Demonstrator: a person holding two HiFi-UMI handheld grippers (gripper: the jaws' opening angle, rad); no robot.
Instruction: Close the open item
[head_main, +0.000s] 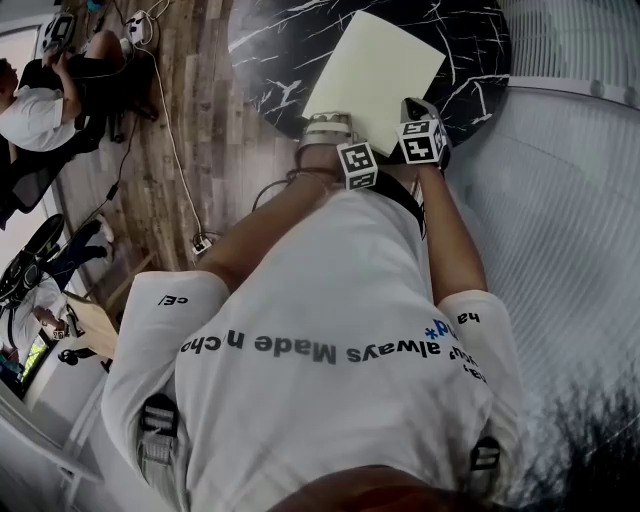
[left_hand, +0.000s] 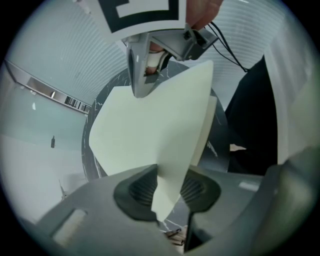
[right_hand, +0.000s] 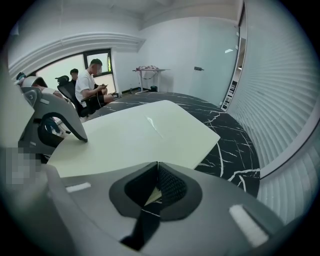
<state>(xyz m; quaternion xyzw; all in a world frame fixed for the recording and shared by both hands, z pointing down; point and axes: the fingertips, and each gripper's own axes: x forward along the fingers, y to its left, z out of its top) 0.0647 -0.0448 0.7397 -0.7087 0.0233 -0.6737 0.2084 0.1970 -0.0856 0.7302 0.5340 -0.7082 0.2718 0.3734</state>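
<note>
The folder (head_main: 375, 75) lies on the table (head_main: 270, 50), with left gripper (head_main: 326, 120) beside right gripper (head_main: 412, 104) at its near edge.

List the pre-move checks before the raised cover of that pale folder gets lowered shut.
1. Left claw grips the cover: ok, the sheet sits pinched between its pads.
2. Right claw grips the cover's edge: ok, jaws nearly together on a thin sheet.
3. Cover raised off the lower leaf: ok, the left gripper view shows them apart.
4. Nothing trapped between cover and lower leaf: cannot tell, the gap is hidden.
5. Far corners rest on the table: ok in the head view.
</note>
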